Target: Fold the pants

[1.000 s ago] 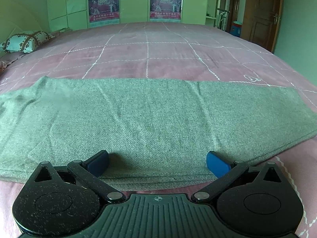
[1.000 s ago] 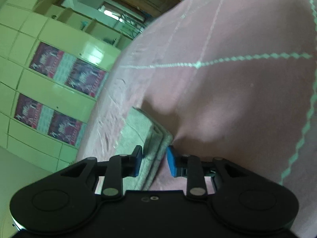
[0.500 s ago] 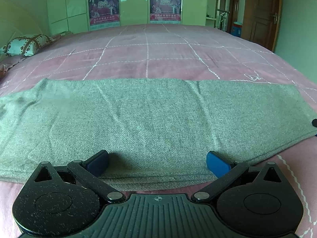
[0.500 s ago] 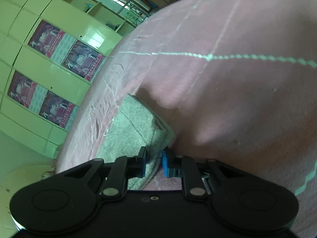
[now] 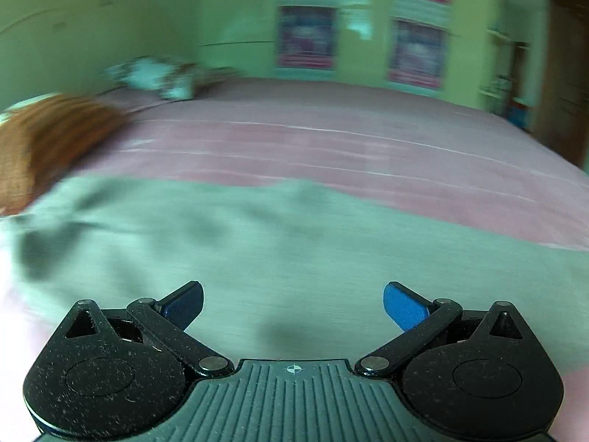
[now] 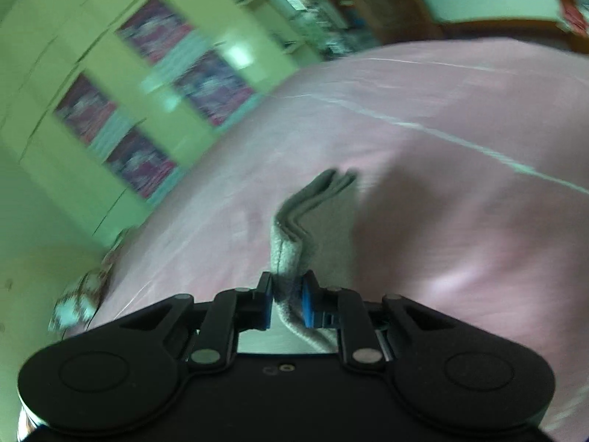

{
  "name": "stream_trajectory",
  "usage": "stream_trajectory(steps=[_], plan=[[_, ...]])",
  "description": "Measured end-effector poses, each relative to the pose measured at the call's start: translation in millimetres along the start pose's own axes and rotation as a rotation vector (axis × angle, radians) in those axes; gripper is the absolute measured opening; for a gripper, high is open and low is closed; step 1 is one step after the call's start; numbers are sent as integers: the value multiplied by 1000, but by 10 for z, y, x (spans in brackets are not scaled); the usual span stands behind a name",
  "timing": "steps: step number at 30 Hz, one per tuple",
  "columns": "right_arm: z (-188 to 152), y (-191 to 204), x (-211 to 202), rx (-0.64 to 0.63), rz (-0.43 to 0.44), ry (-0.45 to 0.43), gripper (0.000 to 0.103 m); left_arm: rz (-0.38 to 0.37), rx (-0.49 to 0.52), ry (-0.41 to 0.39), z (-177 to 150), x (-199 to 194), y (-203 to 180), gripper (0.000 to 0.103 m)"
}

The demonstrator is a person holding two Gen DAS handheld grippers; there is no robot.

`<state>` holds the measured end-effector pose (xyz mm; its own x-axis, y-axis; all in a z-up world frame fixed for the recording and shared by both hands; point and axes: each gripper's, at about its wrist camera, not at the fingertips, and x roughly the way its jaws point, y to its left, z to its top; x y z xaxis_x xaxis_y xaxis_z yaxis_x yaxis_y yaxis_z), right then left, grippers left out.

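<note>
The grey-green pants (image 5: 279, 243) lie folded lengthwise as a long band across the pink bedspread (image 5: 368, 147). My left gripper (image 5: 292, 304) hovers over the band with its blue pads wide apart and nothing between them. In the right wrist view my right gripper (image 6: 287, 302) is shut on the layered end of the pants (image 6: 313, 213), which rises off the bedspread (image 6: 460, 202) and trails away from the fingers. Both views are blurred by motion.
An orange-brown cushion (image 5: 48, 140) and a patterned pillow (image 5: 158, 77) lie at the left end of the bed. Green cupboards with posters (image 5: 305, 33) line the far wall, and a dark door (image 5: 567, 84) stands at the right.
My right gripper closed on the pants' end, rolled and lifted it off the bed. My left gripper swung sideways along the pants toward the pillow end, still open.
</note>
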<state>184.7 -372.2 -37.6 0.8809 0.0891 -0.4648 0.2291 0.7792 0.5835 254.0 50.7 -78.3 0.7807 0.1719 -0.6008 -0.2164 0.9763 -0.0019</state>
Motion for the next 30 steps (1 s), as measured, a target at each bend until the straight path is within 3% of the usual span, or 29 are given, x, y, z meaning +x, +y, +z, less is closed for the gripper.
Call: stream_trajectory(steps=[5,8,11,13,14,16,17,22,24,25,30], plan=[[-518,1147,397,-152,85,33,8,120,-126,31,15,45,1217,103],[-1020,1819,657,-226,169,88,7,137,-193,43,-102,59,1640,103],[-1722,2386,906,-343,238,227,11,145,-231,48,-245,70,1866,103],[-2294,2685,1034,-529,241,400,22,134,-261,56,-323,96,1936,103],[-2425,2713,944,-576,246,378,19,128,-269,56,-362,96,1970,103],[-2417,2586,777,-498,310,339,11,120,-272,55,-403,131,1978,103],[-2391,2533,752,-467,292,353,10,111,-275,56,-400,156,1990,103],[-2187,2341,703,-450,190,231,13,88,-266,50,-351,165,1878,103],[-2205,2225,1027,-429,129,380,14,82,-259,52,-331,182,1835,103],[-2126,2185,1023,-396,144,384,10,73,-264,54,-327,162,1818,103],[-1540,1837,564,-314,147,171,14,29,-196,44,-258,143,1526,103]])
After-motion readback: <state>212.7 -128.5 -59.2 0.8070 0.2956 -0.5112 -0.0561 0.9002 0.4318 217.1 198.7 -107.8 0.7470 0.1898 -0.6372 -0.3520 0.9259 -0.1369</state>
